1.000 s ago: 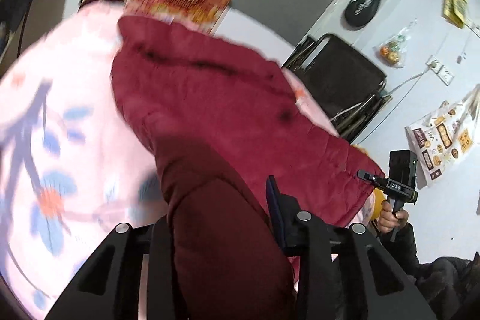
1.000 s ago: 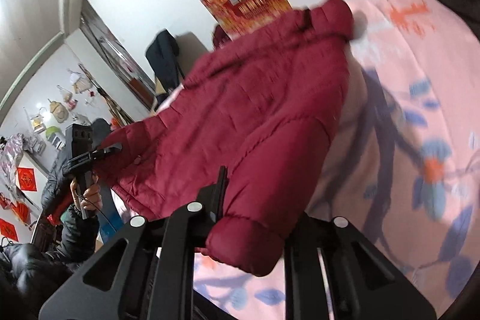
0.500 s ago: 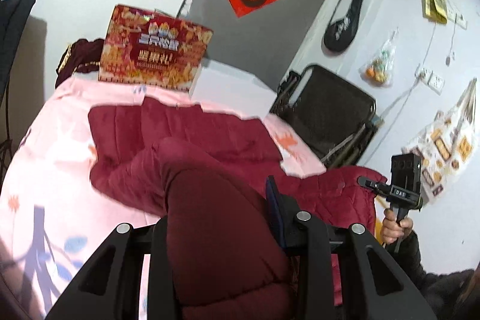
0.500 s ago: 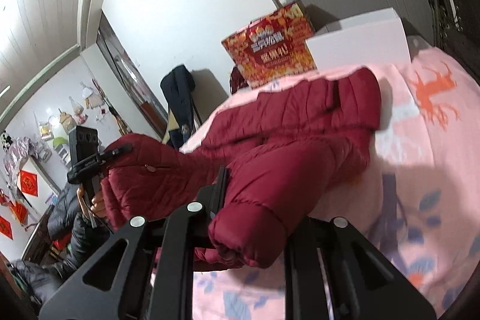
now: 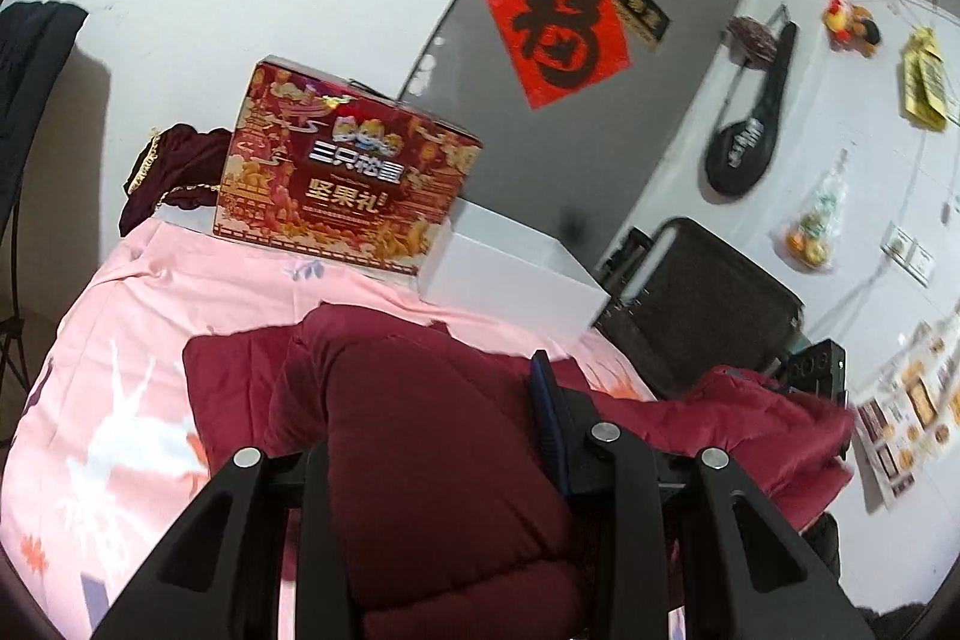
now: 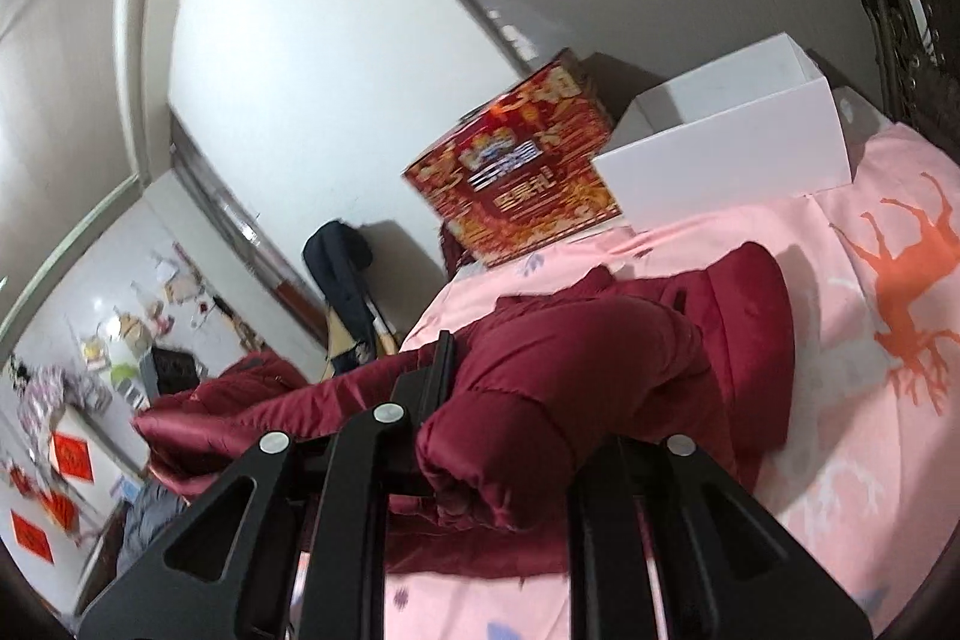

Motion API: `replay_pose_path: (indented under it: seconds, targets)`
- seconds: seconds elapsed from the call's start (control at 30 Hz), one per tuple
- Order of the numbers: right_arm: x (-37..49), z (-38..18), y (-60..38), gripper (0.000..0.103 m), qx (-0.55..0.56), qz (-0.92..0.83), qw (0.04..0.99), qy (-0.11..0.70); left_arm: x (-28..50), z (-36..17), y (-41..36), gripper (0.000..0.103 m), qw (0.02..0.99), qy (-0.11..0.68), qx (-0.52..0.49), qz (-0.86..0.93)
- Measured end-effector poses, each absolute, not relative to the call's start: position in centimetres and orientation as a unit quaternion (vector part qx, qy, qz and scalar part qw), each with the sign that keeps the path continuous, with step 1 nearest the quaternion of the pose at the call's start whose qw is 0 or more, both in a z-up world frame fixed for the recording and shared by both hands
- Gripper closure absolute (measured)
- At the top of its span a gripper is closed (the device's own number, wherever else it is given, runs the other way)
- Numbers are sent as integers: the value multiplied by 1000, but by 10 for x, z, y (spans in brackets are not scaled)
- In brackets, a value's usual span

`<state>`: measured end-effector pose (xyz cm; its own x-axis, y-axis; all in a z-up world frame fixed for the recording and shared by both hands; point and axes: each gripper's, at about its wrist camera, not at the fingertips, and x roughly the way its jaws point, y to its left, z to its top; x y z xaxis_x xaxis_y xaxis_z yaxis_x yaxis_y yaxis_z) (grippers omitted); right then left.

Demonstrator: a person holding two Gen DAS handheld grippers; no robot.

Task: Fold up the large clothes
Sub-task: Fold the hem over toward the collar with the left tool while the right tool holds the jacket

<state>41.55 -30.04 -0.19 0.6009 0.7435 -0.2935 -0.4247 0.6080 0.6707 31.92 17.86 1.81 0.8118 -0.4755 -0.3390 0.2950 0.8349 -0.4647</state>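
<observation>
Dark red padded jacket [image 5: 432,460]: lying partly on the bed [image 5: 120,340], body spread toward the far edge, one side trailing off the right edge.

Left gripper [image 5: 432,472]: fingers [image 5: 549,418] closed on a thick sleeve of the jacket, padding bulging between them.

Right gripper [image 6: 510,400]: fingers [image 6: 441,370] clamped on the other sleeve near its cuff, cuff end bunched just below the grip.

Bed cover: pink, printed with orange and white deer and blue leaves.

Red printed gift box [image 5: 342,172]: upright at the far edge of the bed.

White box [image 5: 510,274]: beside the gift box, touching it, near the far right corner.

Red paper square [image 5: 558,28] with black character: on the grey wall panel above.
</observation>
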Motion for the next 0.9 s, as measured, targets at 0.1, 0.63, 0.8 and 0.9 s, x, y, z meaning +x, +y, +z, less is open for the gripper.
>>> replay_pose_path:
  seconds: [0.1,0.63,0.8,0.9]
  targets:
    - [454,-23,-300,86,314,321,844,295,353,8,184,70,932,234,-209,-180]
    - [555,-167,-288,80,363,296,802,370,460,-138,203,70,917,323,-215,-93]
    - [552,-165,-287,73,360,298,805,366,457,-137,196,68,921,324,-203,-81]
    - [540,-152,-295,40,390,320,790,348,451,-131,197,65,919,323,-211,-77]
